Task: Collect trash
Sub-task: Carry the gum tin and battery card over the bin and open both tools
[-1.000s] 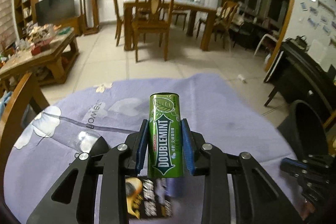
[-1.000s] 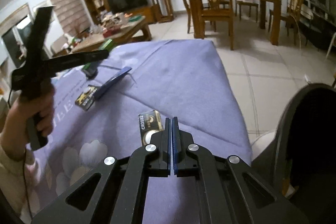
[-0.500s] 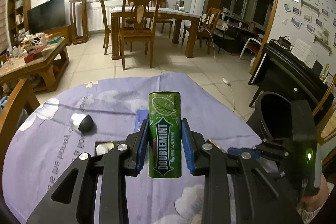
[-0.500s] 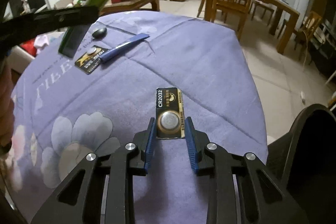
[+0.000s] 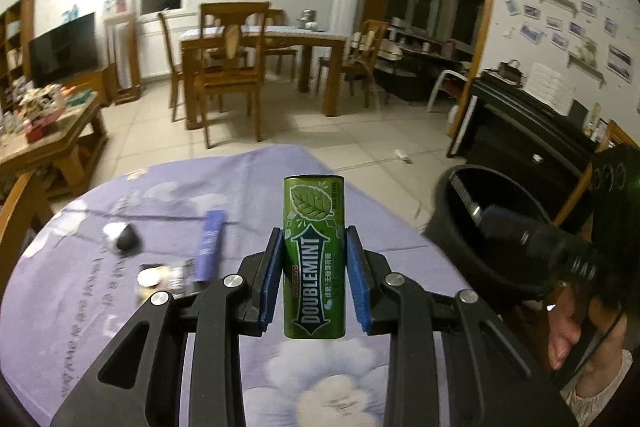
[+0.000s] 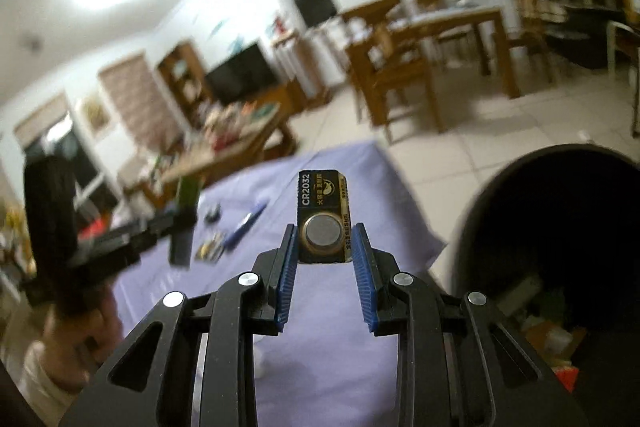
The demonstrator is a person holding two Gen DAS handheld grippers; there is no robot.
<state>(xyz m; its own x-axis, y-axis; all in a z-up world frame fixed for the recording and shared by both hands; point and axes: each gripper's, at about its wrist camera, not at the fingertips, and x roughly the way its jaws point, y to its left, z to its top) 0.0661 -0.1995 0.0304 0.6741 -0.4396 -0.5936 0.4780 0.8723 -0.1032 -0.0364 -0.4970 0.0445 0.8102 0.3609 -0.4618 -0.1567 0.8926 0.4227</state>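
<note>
My left gripper (image 5: pixel 314 233) is shut on a green Doublemint tin (image 5: pixel 314 259), held upright above the purple flowered tablecloth (image 5: pixel 100 311). My right gripper (image 6: pixel 325 229) is shut on a black CR2032 coin battery card (image 6: pixel 323 217), lifted clear of the cloth. A black trash bin (image 6: pixel 476 203) stands just right of the table, with rubbish inside. In the left wrist view the bin (image 5: pixel 448 243) is at the right, partly behind the blurred right gripper body. The left gripper's tin (image 6: pixel 188 191) also shows at the left of the right wrist view.
On the cloth lie a blue strip (image 5: pixel 210 245), a second battery card (image 5: pixel 160 277) and a small black and white object (image 5: pixel 122 237). A person's hand (image 5: pixel 568 331) holds the right tool. Dining table, chairs and a low wooden table stand beyond.
The right gripper opened around the battery card on the cloth, closed on it and lifted it up beside the bin. The left gripper carried the tin rightward, bringing the bin into its view.
</note>
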